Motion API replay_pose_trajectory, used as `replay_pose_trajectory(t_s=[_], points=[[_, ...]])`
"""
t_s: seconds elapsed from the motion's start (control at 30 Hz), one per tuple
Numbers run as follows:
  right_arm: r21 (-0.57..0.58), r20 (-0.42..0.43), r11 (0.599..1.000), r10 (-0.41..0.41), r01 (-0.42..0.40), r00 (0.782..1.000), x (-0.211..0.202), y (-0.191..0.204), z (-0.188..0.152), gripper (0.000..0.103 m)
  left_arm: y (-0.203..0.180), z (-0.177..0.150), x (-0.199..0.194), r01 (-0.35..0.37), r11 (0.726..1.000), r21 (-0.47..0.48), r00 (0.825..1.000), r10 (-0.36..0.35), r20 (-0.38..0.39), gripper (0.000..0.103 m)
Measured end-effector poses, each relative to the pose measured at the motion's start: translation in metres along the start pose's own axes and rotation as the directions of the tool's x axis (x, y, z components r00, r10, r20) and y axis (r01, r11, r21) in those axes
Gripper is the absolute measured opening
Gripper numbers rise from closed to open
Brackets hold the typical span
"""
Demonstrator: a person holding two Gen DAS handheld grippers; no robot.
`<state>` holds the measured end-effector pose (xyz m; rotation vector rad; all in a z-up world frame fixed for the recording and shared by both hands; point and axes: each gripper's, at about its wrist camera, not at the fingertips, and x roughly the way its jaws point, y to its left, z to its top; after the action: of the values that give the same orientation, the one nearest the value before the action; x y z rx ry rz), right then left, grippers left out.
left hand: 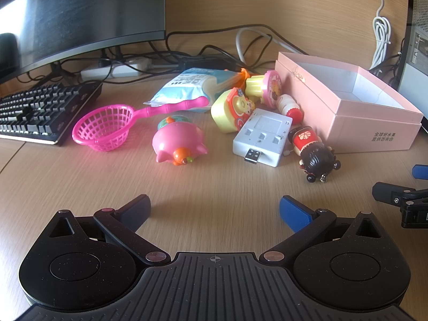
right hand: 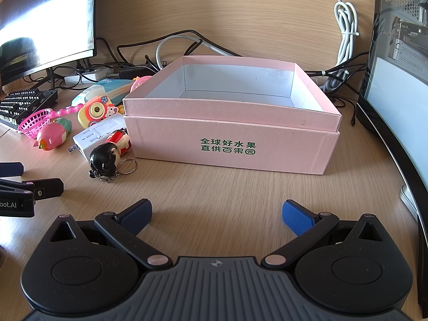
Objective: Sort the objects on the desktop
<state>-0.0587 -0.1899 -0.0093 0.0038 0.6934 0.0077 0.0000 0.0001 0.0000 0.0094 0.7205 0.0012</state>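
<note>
the left gripper (left hand: 214, 211) hovers low over bare desk (left hand: 80, 187), its jaws spread wide and holding nothing. the right gripper (right hand: 217, 215) is likewise wide apart and empty, facing the pink box (right hand: 230, 144) head on. just ahead of the left gripper lie the pink pig toy (left hand: 178, 141) and the white usb hub (left hand: 263, 136); the doll keychain (left hand: 314, 151) rests touching the box's left wall. further out are the pink strainer (left hand: 103, 128), the yellow toy camera (left hand: 232, 109), a small bottle (left hand: 290, 107), a yellow-and-pink toy (left hand: 263, 87) and a blue-white packet (left hand: 187, 87). as far as the visible part of its floor shows, the box holds nothing, so sorting looks not yet begun: every item remains to be moved.
</note>
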Motion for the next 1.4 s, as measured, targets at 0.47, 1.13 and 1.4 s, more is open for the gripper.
replay_pose_trajectory(t_s=[0.47,1.13,1.4], points=[[-0.010,-0.003,1.000,0.014,-0.014,1.000,0.001,-0.002,0.001,0.103,0.000,0.000,0.000,0.000,1.000,0.000,1.000,0.000,0.000,0.103],[-0.002,-0.076,0.998,0.055,-0.055,0.996,-0.006,-0.001,0.004,0.103,-0.004,0.006,-0.007,0.015,1.000,0.026,1.000,-0.015,-0.007,0.103],[-0.016,0.007,0.997,0.070,-0.070,0.998,-0.029,0.005,0.009,0.103,-0.002,0.008,-0.028,-0.032,0.999,0.024,0.999,0.032,-0.007,0.103]])
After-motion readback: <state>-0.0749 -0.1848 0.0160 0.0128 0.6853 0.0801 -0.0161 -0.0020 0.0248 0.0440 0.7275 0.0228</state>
